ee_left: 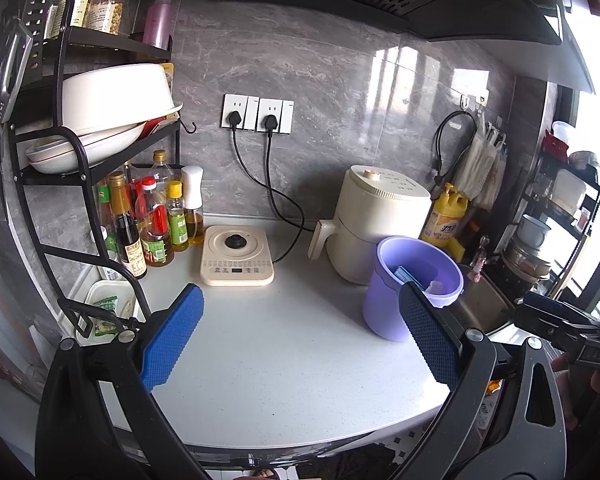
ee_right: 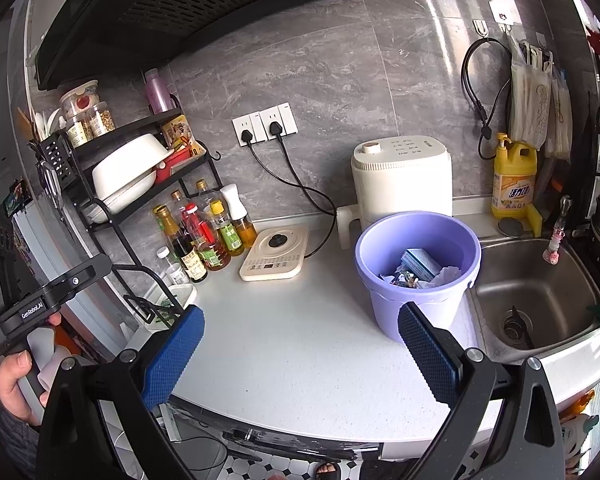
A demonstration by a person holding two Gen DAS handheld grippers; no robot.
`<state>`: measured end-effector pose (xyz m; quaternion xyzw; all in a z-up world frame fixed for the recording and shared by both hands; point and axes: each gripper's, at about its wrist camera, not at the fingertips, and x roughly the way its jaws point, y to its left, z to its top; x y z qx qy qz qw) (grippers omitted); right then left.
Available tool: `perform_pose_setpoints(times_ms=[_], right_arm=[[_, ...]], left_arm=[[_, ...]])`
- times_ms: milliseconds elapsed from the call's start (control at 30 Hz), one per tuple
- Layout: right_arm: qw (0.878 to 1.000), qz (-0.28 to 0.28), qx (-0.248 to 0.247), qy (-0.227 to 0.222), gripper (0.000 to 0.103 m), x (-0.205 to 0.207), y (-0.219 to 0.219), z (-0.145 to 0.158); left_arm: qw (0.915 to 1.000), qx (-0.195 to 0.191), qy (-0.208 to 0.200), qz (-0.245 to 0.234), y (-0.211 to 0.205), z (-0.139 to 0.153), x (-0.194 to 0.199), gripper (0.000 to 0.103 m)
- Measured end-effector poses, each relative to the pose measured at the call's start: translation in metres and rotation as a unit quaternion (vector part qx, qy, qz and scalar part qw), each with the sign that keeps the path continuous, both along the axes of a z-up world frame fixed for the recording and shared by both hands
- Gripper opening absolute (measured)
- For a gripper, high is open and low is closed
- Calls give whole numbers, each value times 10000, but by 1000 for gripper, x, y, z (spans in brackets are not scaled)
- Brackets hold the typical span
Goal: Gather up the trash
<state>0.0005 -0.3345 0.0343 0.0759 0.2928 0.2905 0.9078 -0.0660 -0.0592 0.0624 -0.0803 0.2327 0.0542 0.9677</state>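
- Left gripper (ee_left: pixel 300 334) hangs over the counter (ee_left: pixel 284 344), blue pads spread wide, nothing btwn them.
- Right gripper (ee_right: pixel 300 354) same: pads wide apart, empty, above the counter's front edge.
- Bucket (ee_right: pixel 418 272), purple, stands upright on the counter just left of the sink (ee_right: pixel 540 292), in front of the white cooker (ee_right: pixel 402 178).
- Trash (ee_right: pixel 418 270) lies inside the bucket: a blue box, crumpled white paper, some shiny wrappers. From the left wrist view only the box and a bit of paper show over the rim.
- Right gripper's right pad overlaps the bucket's lower wall in view; can't tell if it touches.
- Hotplate (ee_right: pixel 274 254), cream w/ a black knob, sits left of the bucket, its cord running up to the wall sockets (ee_right: pixel 265 123).
- Bottles (ee_right: pixel 204 236) of oil and sauce crowd together under the black rack (ee_right: pixel 140 184), which holds white bowls.
- Small white tray (ee_left: pixel 108 308) at the rack's foot, green packet in it.
- Yellow soap bottle (ee_right: pixel 514 176) stands behind the sink by the wall.
- A hand (ee_right: pixel 14 376) grips the left gripper's handle, seen at the lower left of the right wrist view.
- Counter btwn the grippers and the bucket is bare.
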Motion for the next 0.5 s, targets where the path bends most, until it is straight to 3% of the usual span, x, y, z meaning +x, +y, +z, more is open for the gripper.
perform_pose_setpoints(times_ms=[500], right_arm=[[10000,-38,-85,31,95,-11,1,-4]], left_arm=[[10000,-46,35,-50,1,-1,-4,97]])
